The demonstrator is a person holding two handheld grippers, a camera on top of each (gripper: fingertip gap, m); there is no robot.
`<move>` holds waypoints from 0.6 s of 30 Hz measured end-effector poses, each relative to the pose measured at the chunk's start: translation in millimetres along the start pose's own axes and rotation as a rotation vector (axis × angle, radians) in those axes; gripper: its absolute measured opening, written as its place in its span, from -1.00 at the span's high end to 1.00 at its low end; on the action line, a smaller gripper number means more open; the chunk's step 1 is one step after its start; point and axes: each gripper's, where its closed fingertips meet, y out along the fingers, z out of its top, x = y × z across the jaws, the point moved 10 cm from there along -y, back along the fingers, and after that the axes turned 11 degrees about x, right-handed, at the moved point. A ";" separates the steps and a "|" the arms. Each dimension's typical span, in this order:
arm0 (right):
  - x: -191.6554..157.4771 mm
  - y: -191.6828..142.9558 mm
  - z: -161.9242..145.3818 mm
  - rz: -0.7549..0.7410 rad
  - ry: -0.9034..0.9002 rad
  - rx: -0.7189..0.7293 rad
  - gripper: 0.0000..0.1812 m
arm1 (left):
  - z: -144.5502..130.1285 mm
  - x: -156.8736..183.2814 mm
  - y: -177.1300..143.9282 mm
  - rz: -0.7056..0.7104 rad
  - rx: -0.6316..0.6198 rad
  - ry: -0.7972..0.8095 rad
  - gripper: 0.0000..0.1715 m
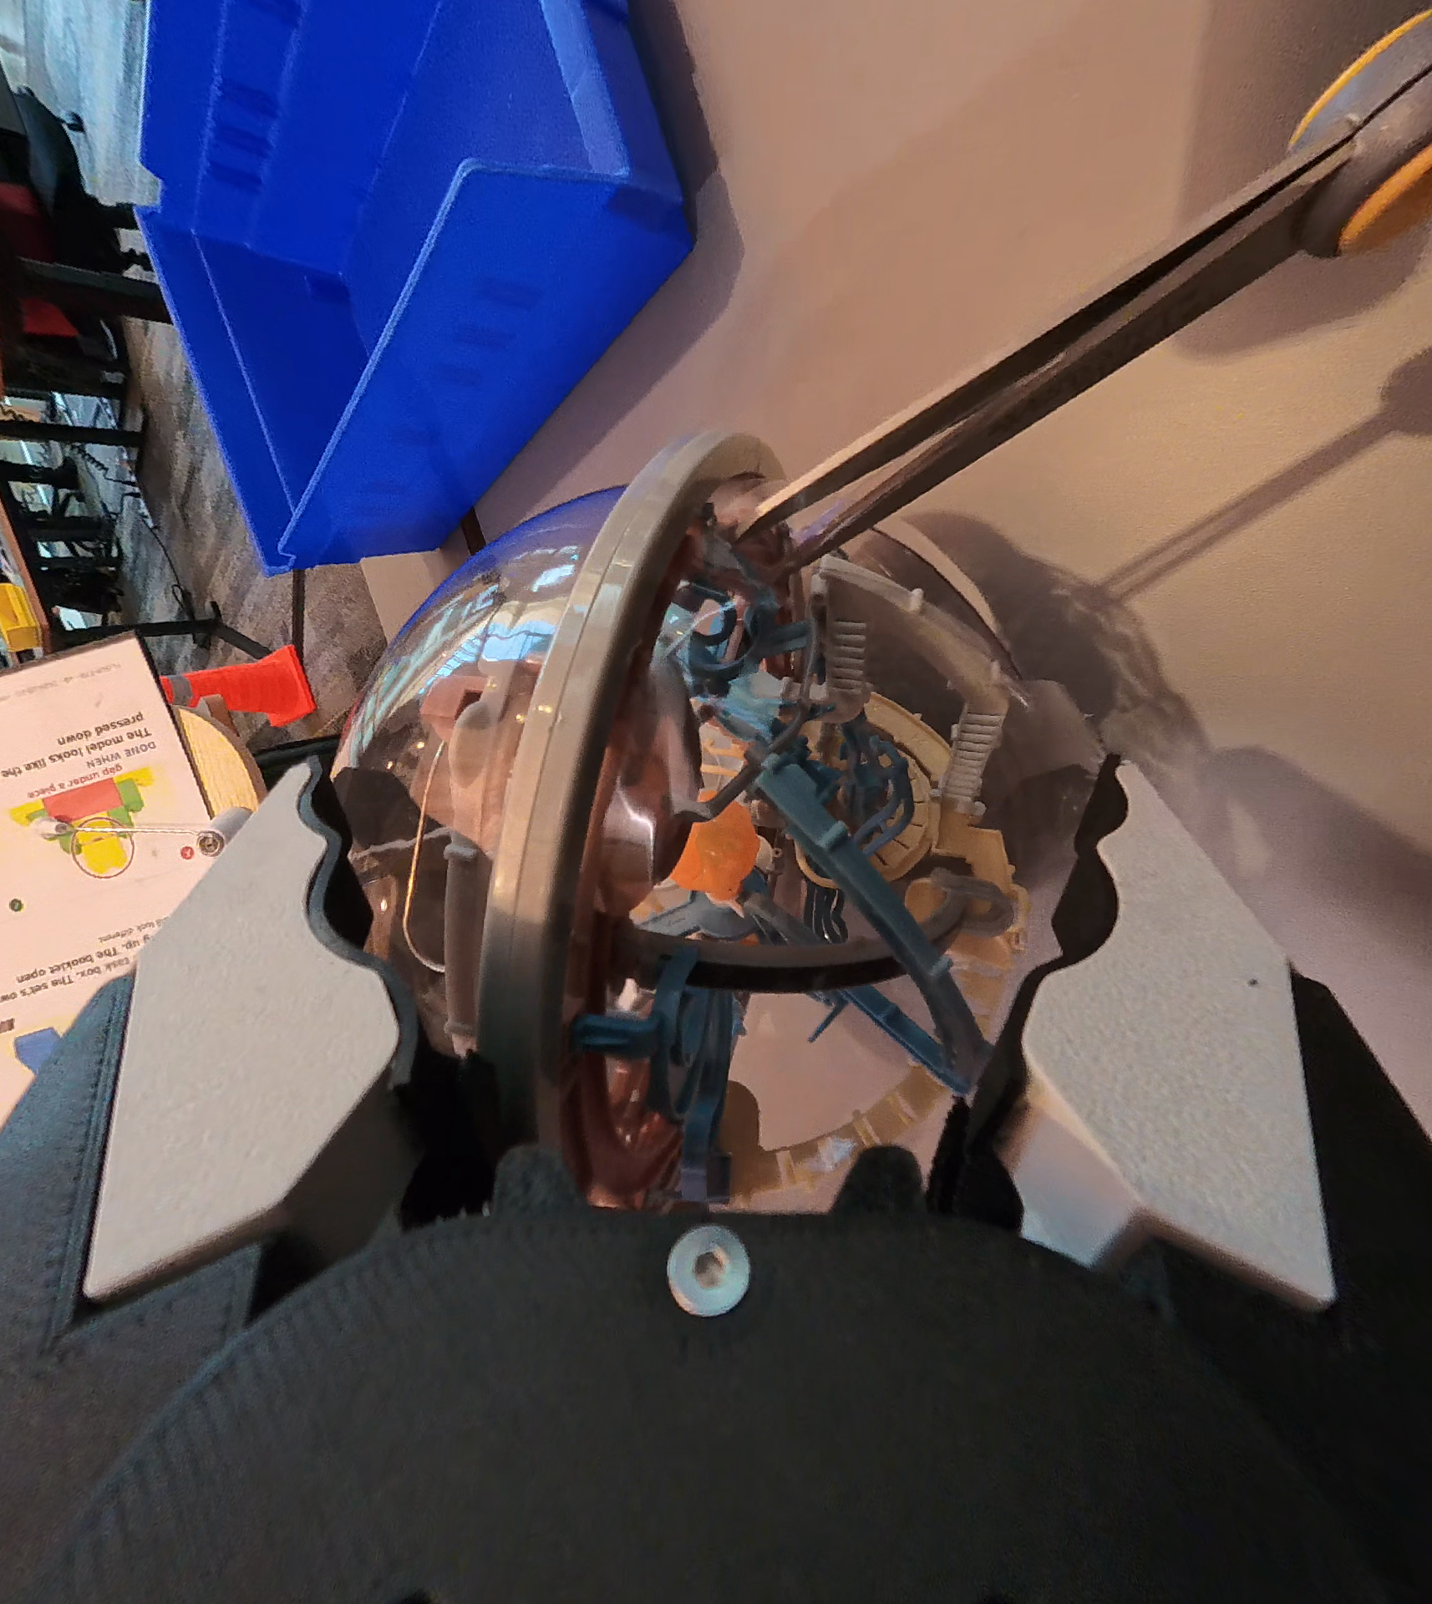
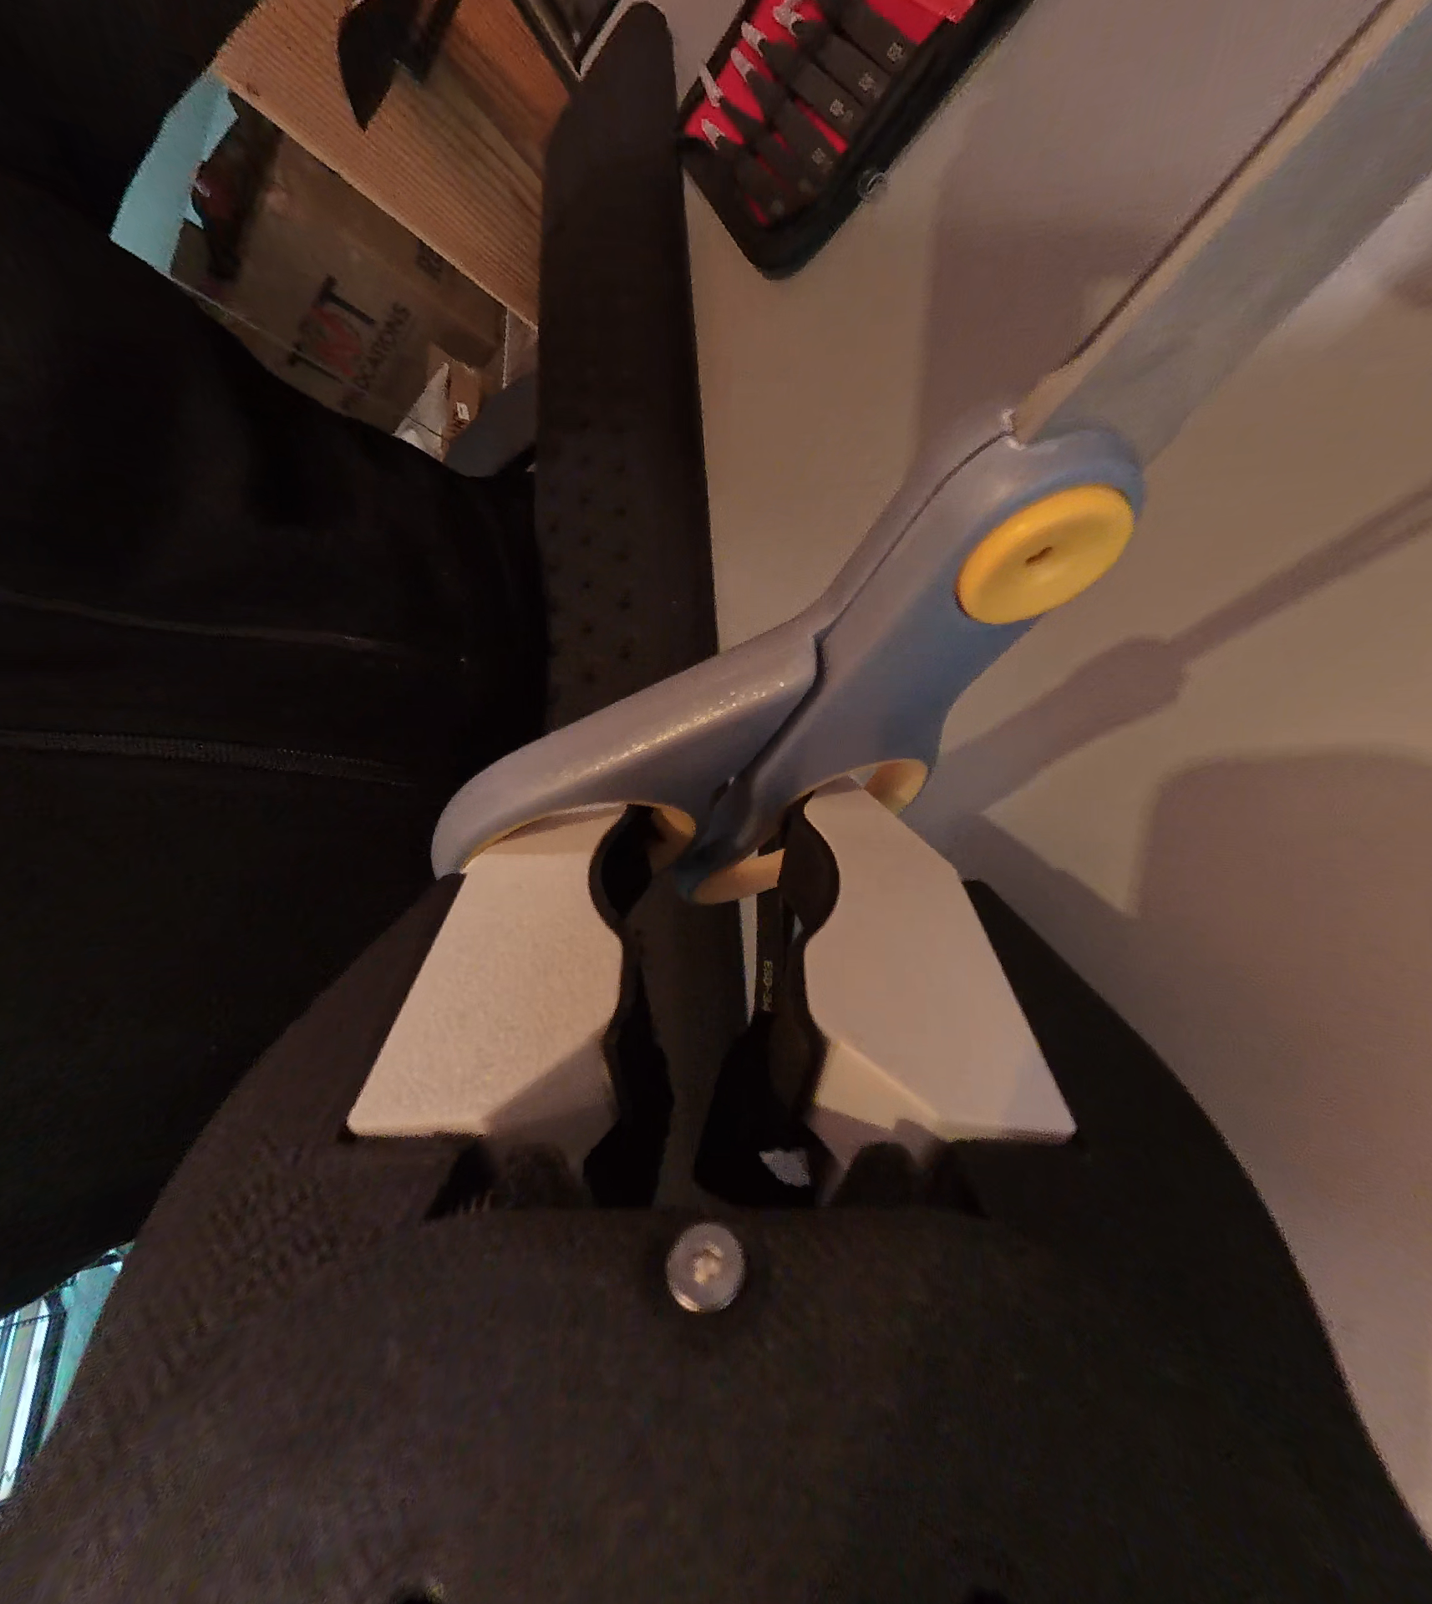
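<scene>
My left gripper (image 1: 717, 833) is shut on a clear plastic ball (image 1: 695, 781) with a grey rim ring and a maze of blue, tan and orange tracks inside. It holds the ball above the pale table (image 1: 1042, 260). A pair of scissors (image 1: 1042, 364) with grey-blue handles and a yellow pivot reaches in from the upper right. Its closed blade tips touch the ball's top by the rim. My right gripper (image 2: 717, 855) is shut on the scissors' handles (image 2: 695, 764), and the blades (image 2: 1216, 286) run off to the upper right.
A blue plastic bin (image 1: 400, 260) stands on the table beyond the ball. A printed instruction sheet (image 1: 27, 825) and an orange tool (image 1: 261, 686) lie at the left. A black case of red-backed bits (image 2: 817, 113) lies on the table (image 2: 1216, 868). A person's dark jacket (image 2: 131, 694) fills the left.
</scene>
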 end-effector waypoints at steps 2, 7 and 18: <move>2.0 -0.7 1.2 0.005 0.005 0.013 0.75 | -1.6 -1.2 1.4 0.004 -0.004 0.005 -0.83; 1.2 8.4 -4.9 0.067 0.051 0.079 0.77 | -3.6 11.0 1.4 0.060 -0.009 0.111 -0.83; -26.5 51.3 17.5 0.453 0.107 0.357 0.73 | -15.1 54.5 -9.6 0.291 0.186 0.454 -0.44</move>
